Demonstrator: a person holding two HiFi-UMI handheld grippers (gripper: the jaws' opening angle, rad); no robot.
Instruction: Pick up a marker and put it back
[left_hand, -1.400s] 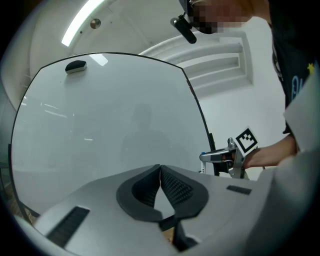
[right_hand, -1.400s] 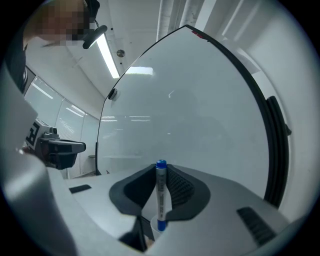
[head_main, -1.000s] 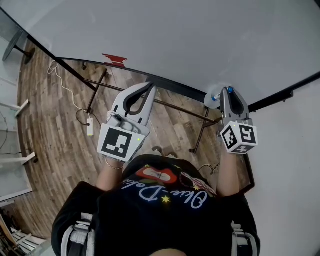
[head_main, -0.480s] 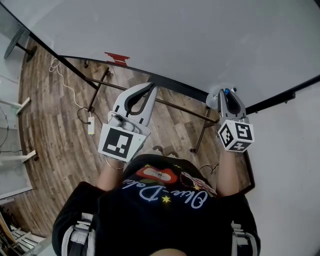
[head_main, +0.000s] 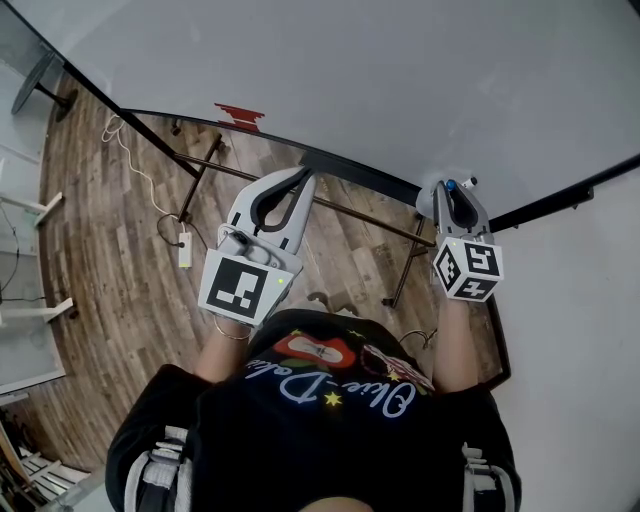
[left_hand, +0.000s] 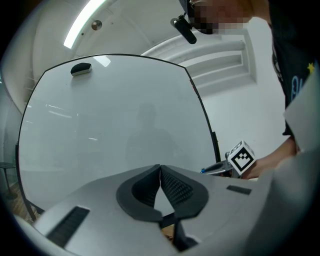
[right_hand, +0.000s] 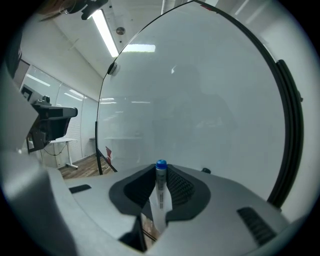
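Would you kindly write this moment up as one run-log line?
left gripper: shut, empty | right gripper: shut on marker, blue end toward whiteboard | task: marker held, not yet put back

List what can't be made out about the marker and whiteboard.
- Print on the marker is too small to read in the right gripper view; its rear end is hidden by the right gripper.
- Head view: the right gripper covers all but the marker's blue tip.
- Left gripper view: dark object high on the whiteboard, too small to identify.
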